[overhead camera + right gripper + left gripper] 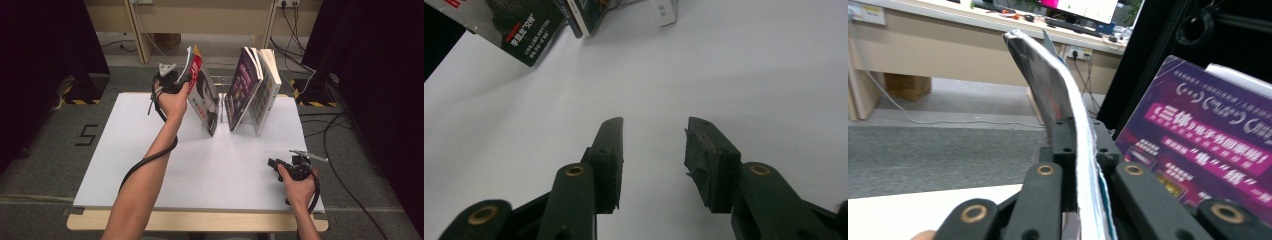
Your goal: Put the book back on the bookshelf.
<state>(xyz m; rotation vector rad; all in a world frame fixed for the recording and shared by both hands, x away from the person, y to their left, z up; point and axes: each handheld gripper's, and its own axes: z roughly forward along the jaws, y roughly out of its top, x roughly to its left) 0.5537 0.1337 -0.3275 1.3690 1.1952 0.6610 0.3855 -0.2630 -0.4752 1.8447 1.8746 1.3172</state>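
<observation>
White table (210, 170) — left gripper (184, 80) pinches magazine (202, 95) top edge.

the red book (200, 95) has a glossy paper cover, the purple book (1208, 135) likewise. the desk (200, 170) looks matt white, its edge pale wood. gripper jaws are matt black plastic.

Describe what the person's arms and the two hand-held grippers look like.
Both forearms are bare, no sleeves. Each hand-held gripper, left and right, is black with brass-coloured rivets on its jaws and trails a black cable. The left one carries a grey three-cornered plate on top.
</observation>
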